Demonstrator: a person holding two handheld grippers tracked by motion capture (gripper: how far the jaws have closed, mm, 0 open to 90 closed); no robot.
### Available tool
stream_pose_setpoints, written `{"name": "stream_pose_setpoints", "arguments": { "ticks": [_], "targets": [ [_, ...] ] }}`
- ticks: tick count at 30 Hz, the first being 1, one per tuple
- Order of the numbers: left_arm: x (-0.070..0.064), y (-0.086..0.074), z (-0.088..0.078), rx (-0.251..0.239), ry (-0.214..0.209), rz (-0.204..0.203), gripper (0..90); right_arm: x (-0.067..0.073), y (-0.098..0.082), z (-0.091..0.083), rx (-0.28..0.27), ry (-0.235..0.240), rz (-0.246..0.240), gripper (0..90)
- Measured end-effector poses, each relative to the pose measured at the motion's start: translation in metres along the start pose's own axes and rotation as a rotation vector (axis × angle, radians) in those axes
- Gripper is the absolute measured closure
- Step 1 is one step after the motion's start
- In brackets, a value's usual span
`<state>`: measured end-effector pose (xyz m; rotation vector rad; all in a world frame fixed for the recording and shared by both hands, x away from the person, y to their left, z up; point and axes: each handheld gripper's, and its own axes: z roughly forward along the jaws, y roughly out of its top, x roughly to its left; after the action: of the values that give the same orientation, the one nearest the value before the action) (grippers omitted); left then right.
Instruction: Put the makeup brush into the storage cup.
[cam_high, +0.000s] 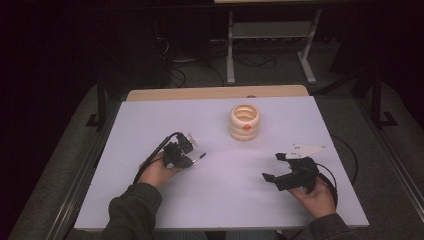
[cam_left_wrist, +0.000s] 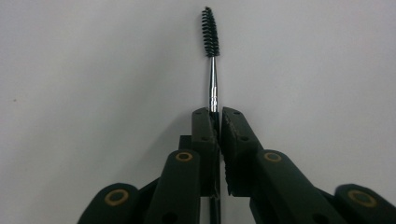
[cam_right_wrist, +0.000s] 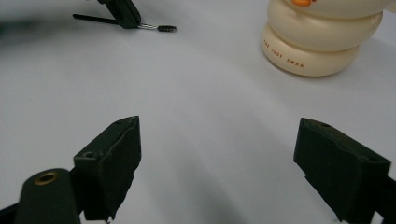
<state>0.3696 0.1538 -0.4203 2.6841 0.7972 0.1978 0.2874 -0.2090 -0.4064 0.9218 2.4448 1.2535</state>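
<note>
left gripper (cam_high: 194, 161) is clamped on a mascara wand (cam_left_wrist: 211, 60), held clear above the table (cam_high: 150, 120), well apart from the cream ringed holder (cam_high: 245, 122). right gripper (cam_high: 274, 166) stands wide and empty. step in hand: carrying. the wand's long axis runs straight out of the jaws, bristle tip leading, probably toward table centre. next: raise, tip down, aim at the holder's open top.

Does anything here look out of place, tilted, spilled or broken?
Nothing stands out. The left gripper is shut on the small brush, gripping its handle straight and centred. The cream ringed holder stands upright on the table, with no spill visible. The right gripper is open and holds nothing.
</note>
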Motion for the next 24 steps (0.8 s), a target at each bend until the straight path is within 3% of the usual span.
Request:
{"name": "stream_pose_setpoints", "arguments": {
  "ticks": [8, 24],
  "targets": [
    [0.002, 0.003, 0.000, 0.027, -0.013, -0.022, 85.8, 0.000, 0.000, 0.002, 0.008, 0.002, 0.006, 14.1],
    [0.005, 0.002, -0.011, -0.033, -0.020, -0.058, 85.9, -0.001, -0.001, 0.002, 0.011, 0.013, 0.013, 14.2]
  ]
}}
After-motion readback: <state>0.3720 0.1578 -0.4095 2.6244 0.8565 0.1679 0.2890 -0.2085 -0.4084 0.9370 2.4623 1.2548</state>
